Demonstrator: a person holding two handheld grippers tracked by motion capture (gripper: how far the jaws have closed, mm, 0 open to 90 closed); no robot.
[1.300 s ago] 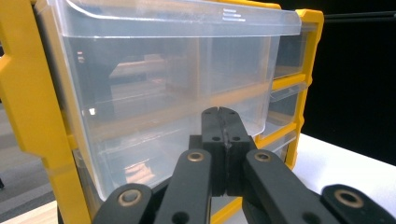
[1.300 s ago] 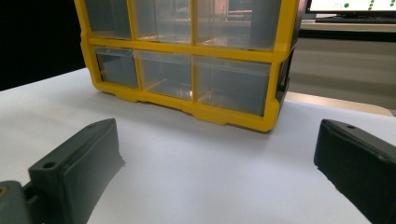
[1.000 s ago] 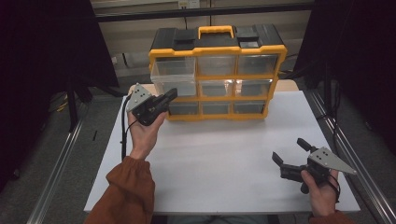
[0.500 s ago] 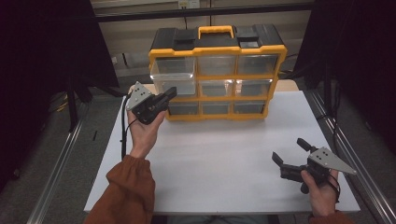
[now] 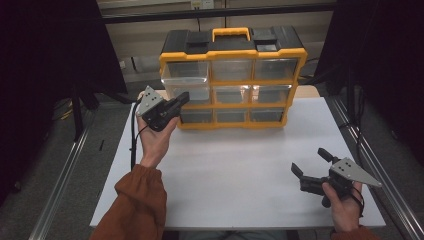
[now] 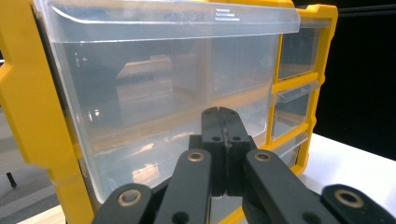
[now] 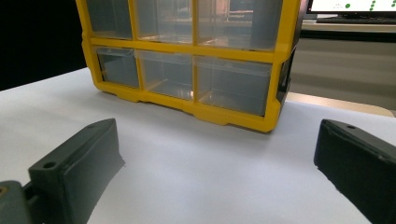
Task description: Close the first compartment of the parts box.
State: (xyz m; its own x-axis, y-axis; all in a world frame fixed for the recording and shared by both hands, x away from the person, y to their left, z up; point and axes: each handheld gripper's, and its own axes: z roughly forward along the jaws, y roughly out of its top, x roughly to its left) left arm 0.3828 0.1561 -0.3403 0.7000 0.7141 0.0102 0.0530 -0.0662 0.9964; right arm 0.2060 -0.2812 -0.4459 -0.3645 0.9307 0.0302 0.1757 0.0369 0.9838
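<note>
A yellow drawer cabinet [image 5: 232, 75] with clear drawers and a black top stands at the back of the white table [image 5: 235, 170]. Its top-left drawer [image 5: 184, 75] sticks out a little from the frame. My left gripper [image 5: 183, 98] is held up just in front of the cabinet's left column, jaws shut with nothing between them; in the left gripper view its tips [image 6: 222, 114] sit close to a clear drawer front [image 6: 159, 84]. My right gripper [image 5: 312, 162] rests low at the table's front right, jaws wide open and empty, facing the cabinet [image 7: 196, 60].
Metal rails [image 5: 60, 175] run along both sides of the table. Dark curtains hang left and right. A wide stretch of bare white tabletop lies between the two hands.
</note>
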